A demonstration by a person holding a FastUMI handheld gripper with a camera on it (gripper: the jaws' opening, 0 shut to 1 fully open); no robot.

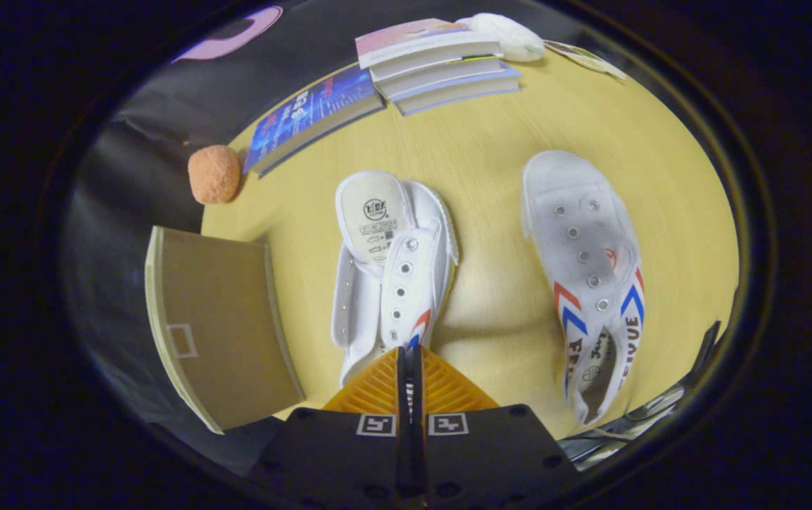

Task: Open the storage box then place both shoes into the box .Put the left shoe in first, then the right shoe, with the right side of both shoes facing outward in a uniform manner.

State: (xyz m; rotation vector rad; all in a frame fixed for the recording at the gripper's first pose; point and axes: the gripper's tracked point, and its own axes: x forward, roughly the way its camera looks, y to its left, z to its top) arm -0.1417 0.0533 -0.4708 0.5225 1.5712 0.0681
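The near white shoe (392, 273) hangs pinched by its side wall between the gripper (410, 368) fingers, pressed together on it. The other shoe (590, 269) lies on the yellow table (484, 177) beside it; the cardboard box (218, 322) stands opposite, books (441, 67) beyond

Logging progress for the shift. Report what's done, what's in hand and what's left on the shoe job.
Done: the storage box's brown flap looks swung open, though I cannot see inside. In hand: the gripper is shut on the side wall of the nearer white shoe. Left: box it, then the second shoe, lying on the yellow table.
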